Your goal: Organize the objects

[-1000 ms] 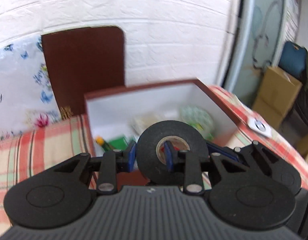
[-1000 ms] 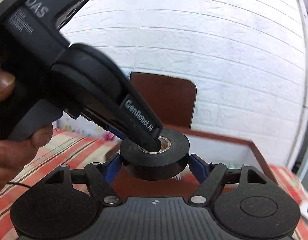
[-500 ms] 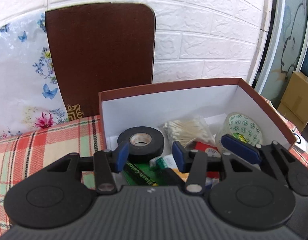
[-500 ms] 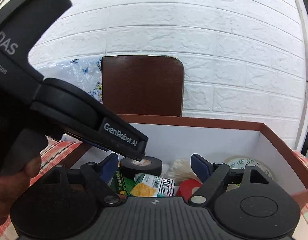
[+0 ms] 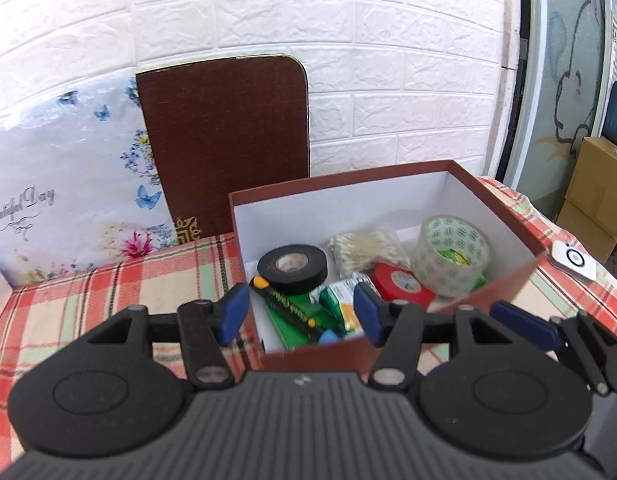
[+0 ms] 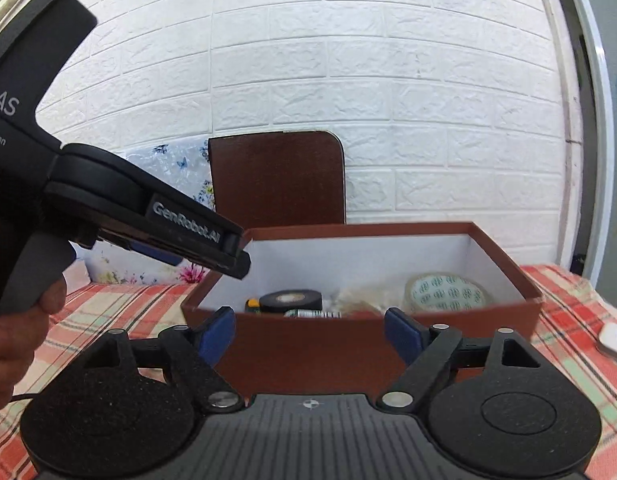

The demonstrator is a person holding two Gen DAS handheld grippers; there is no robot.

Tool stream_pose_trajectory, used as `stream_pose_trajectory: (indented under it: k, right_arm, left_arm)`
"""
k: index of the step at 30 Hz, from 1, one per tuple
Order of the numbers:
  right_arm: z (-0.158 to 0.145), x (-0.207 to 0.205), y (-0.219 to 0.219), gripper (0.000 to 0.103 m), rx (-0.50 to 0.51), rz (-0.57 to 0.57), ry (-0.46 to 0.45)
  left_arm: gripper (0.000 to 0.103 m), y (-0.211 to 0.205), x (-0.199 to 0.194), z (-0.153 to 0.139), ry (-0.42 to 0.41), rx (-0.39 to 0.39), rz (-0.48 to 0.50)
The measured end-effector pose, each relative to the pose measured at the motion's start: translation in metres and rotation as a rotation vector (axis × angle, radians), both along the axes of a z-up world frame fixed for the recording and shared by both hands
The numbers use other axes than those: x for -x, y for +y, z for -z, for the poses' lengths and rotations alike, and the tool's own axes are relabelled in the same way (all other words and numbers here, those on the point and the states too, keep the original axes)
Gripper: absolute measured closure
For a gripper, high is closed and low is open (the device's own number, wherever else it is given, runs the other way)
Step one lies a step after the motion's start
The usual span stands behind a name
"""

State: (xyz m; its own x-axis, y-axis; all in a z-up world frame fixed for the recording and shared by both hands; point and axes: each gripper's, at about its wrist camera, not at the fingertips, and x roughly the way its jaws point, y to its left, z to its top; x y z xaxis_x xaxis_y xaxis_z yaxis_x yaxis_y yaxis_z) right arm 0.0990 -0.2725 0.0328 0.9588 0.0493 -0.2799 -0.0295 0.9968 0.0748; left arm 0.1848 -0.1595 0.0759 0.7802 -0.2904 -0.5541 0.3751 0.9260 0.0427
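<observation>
A black tape roll [image 5: 292, 268] [image 6: 290, 301] lies flat in the brown box [image 5: 340, 184] [image 6: 308, 348], at its near left corner. Beside it in the box are a bag of cotton swabs [image 5: 364, 250], a red tape roll [image 5: 402, 284], a clear tape roll [image 5: 450, 256] [image 6: 444, 292] and a green pack [image 5: 296, 312]. My left gripper [image 5: 299, 314] hovers at the box's near rim, its jaws opening, with nothing between them. My right gripper [image 6: 308, 334] stands open and empty in front of the box's near wall.
The box lid [image 5: 228, 140] leans on the white brick wall behind the box, beside a floral bag [image 5: 68, 200]. A plaid cloth [image 5: 108, 280] covers the table. A small white device [image 5: 572, 260] lies right of the box. Cardboard boxes [image 5: 596, 192] stand beyond the table's right edge.
The black tape roll was in my left gripper's grip above the box; now it lies inside. The left jaws have spread apart, and both grippers have drawn back from the box.
</observation>
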Motion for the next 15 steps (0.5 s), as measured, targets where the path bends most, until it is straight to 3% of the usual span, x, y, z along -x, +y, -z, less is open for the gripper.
stream_pose_trajectory:
  k: [7,11,15]
  right_arm:
    - [0.006,0.033,-0.011,0.022,-0.043,0.032,0.029]
    - [0.002,0.054,-0.019,0.021,-0.079,0.064,0.029]
    - [-0.005,0.067,-0.032,0.014,-0.124,0.115,0.026]
  left_arm:
    - [0.039,0.006,0.041,0.004,0.012,-0.026,-0.011]
    - [0.028,0.011,0.060,0.009,0.026,-0.041,-0.029]
    - [0.015,0.015,0.076,0.015,0.039,-0.057,-0.055]
